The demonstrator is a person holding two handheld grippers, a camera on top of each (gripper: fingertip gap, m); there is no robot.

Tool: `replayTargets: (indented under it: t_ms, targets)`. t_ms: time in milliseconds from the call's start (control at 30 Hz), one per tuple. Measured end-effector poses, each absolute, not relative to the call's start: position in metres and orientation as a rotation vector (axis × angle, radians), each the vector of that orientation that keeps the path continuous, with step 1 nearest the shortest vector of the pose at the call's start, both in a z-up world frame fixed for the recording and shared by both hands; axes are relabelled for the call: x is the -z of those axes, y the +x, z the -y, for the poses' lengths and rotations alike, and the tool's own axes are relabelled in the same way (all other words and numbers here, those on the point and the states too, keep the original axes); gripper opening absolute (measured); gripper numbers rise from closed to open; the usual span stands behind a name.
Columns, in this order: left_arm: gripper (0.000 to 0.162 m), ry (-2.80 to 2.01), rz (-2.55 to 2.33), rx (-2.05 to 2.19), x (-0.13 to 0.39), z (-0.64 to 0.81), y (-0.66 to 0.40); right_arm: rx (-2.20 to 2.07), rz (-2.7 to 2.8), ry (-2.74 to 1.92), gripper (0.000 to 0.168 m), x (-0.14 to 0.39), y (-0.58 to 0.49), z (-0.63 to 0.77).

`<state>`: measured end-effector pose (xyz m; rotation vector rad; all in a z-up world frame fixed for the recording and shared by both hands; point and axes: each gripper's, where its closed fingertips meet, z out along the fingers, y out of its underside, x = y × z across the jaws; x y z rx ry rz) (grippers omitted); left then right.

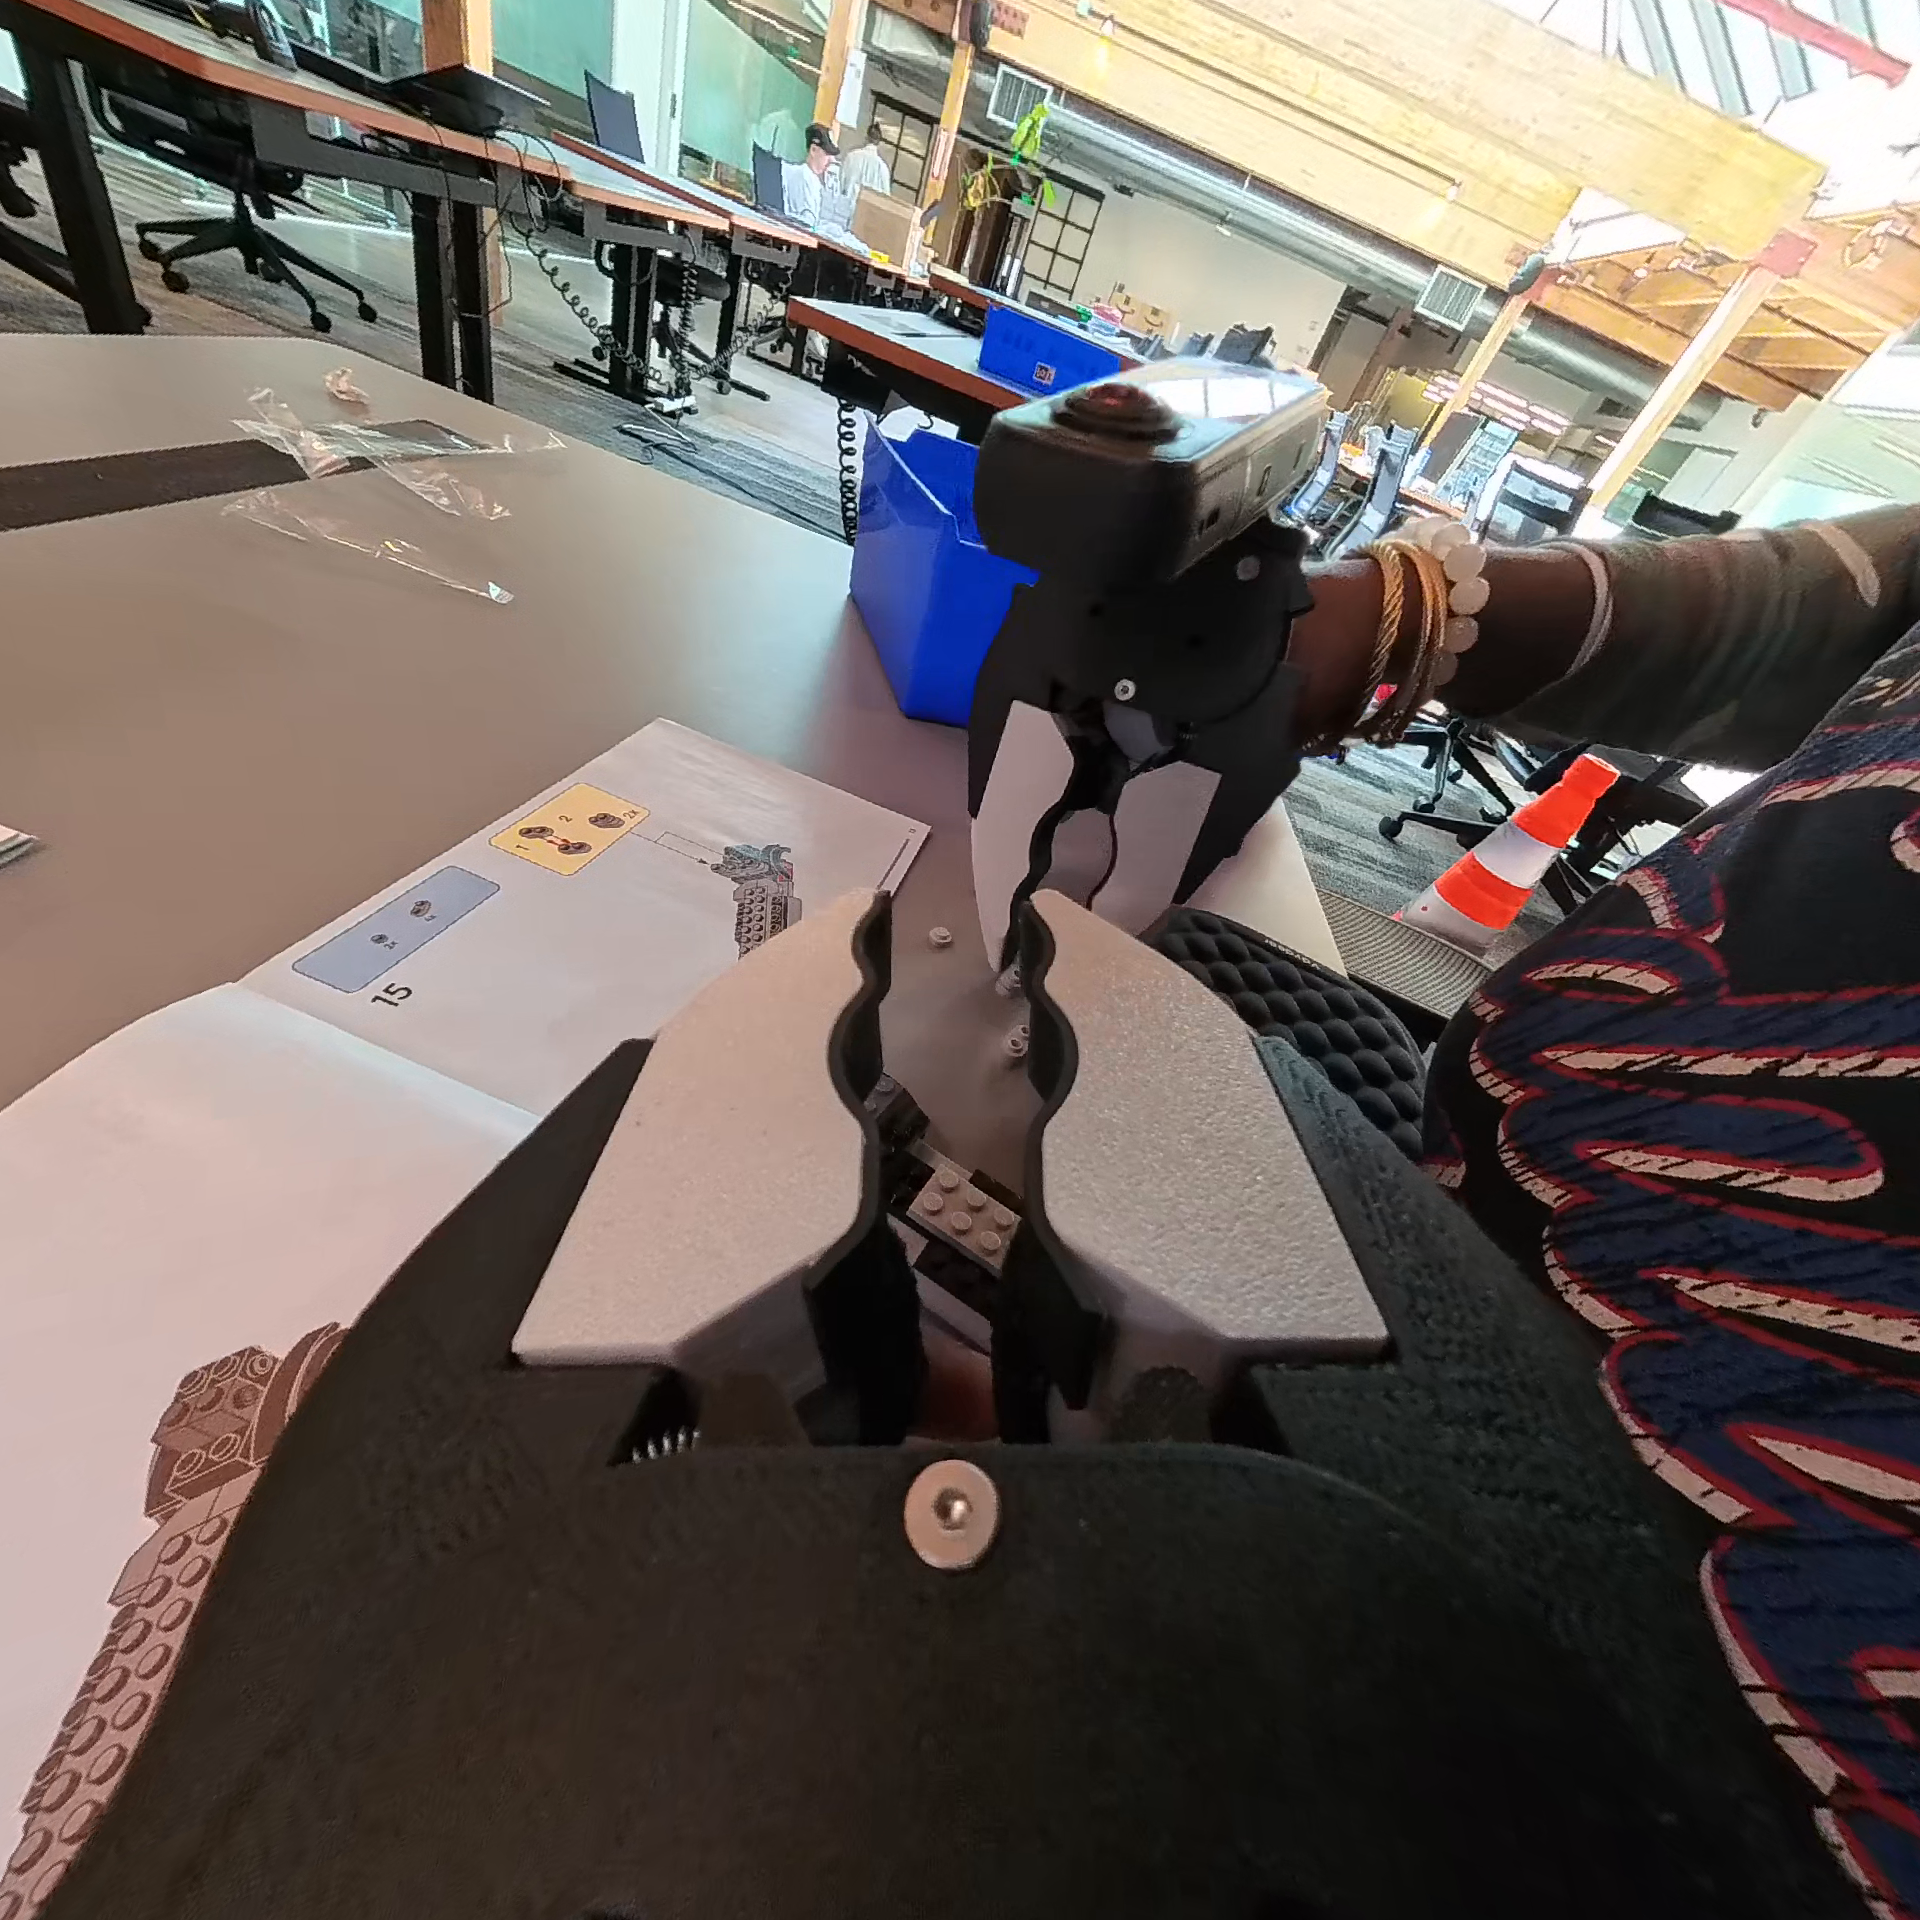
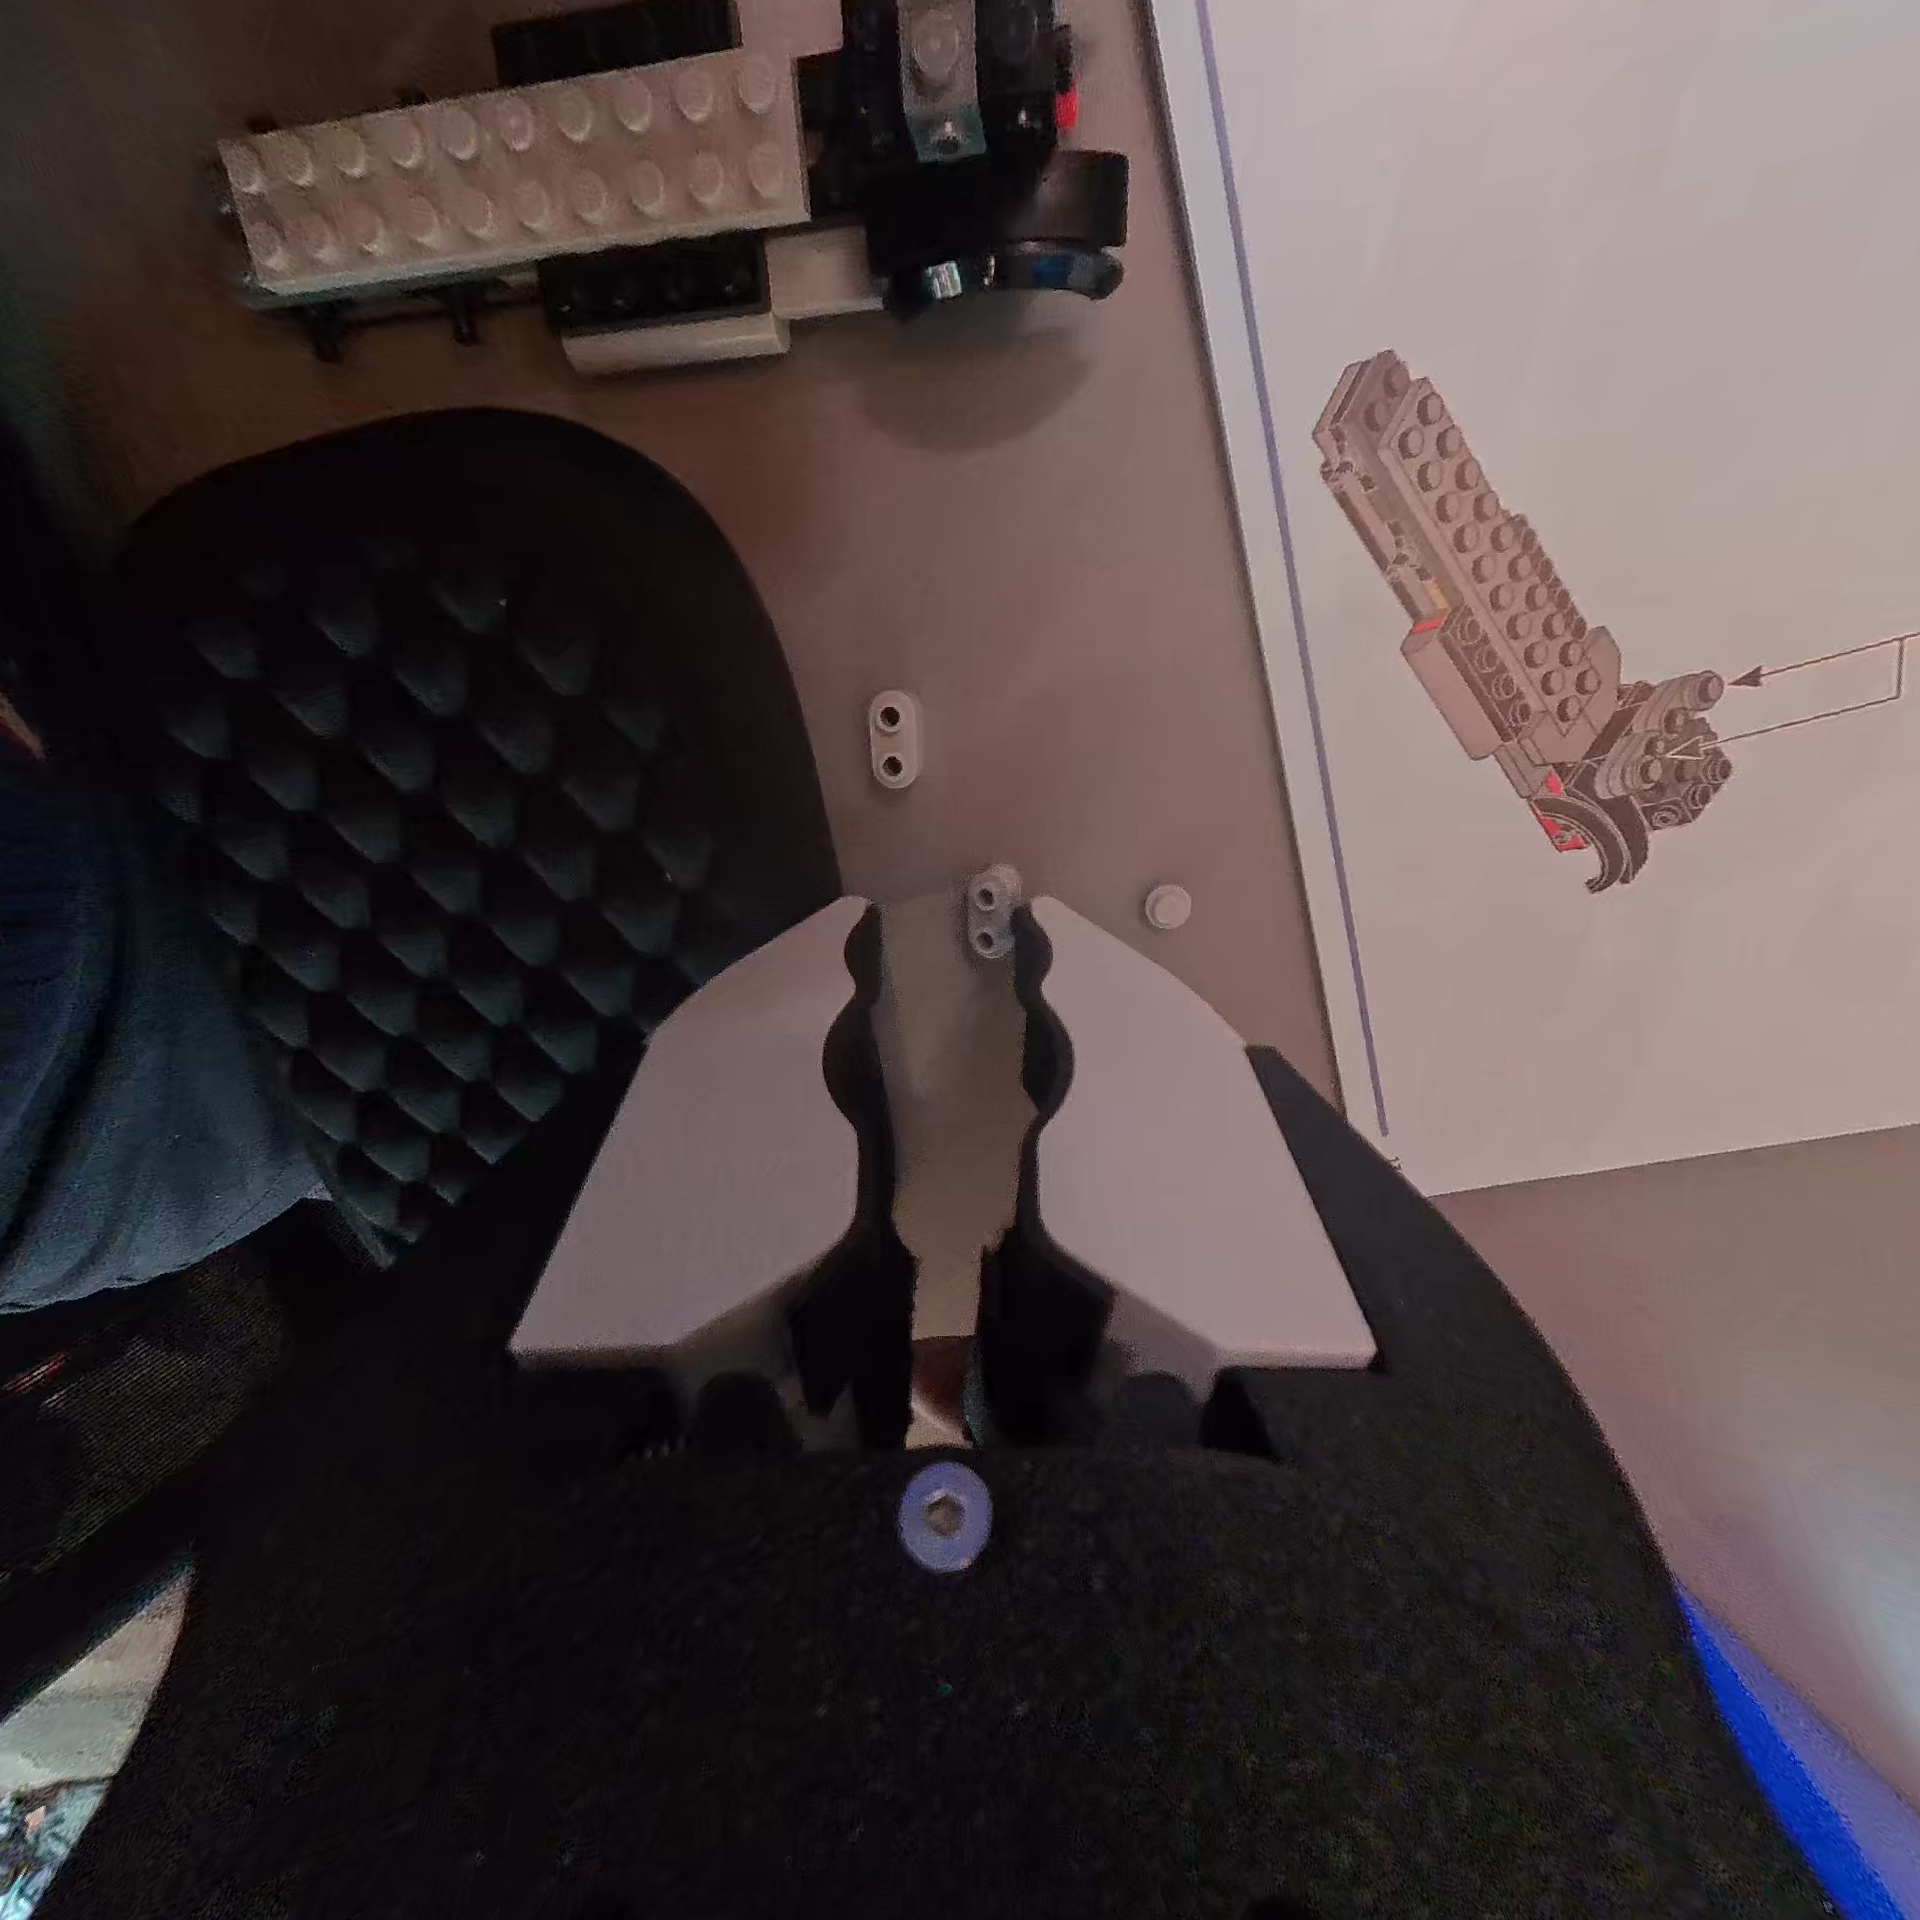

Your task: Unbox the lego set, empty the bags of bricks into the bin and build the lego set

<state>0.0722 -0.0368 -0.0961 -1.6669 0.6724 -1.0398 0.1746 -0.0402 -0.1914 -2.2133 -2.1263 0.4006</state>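
Observation:
The partly built grey and black lego model (image 2: 520,187) lies on the grey table. Part of it (image 1: 961,1210) shows through the gap of my left gripper (image 1: 956,914), which hovers over it with its jaws apart and nothing clearly clamped. My right gripper (image 2: 948,909) points down at the table, open. A small grey two-hole piece (image 2: 987,914) lies between its tips, next to the right fingertip. A second two-hole piece (image 2: 894,738) and a round grey stud (image 2: 1169,904) lie loose nearby. The round stud (image 1: 940,935) also shows in the left wrist view.
The open instruction booklet (image 1: 582,935) (image 2: 1558,312) lies beside the pieces. A blue bin (image 1: 935,603) stands at the table's far edge. Empty clear bags (image 1: 384,457) lie at the back left. A black dimpled chair cushion (image 2: 416,779) sits at the table edge. An orange cone (image 1: 1517,842) stands on the floor.

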Motion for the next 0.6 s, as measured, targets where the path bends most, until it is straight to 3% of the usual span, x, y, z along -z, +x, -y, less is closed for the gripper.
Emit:
replayTargets:
  t_ms: [33, 600]
  targets:
    - [0.023, -1.667, -0.673, 1.041, 0.0961, 0.037, 0.0723, -0.403, 2.118, -2.211, 0.027, 0.1912, 0.1748, 0.0398]
    - [0.023, -1.674, -0.679, 1.041, 0.0977, 0.0382, 0.0727, -0.323, 2.109, -1.957, 0.027, 0.1932, 0.1746, 0.0335]
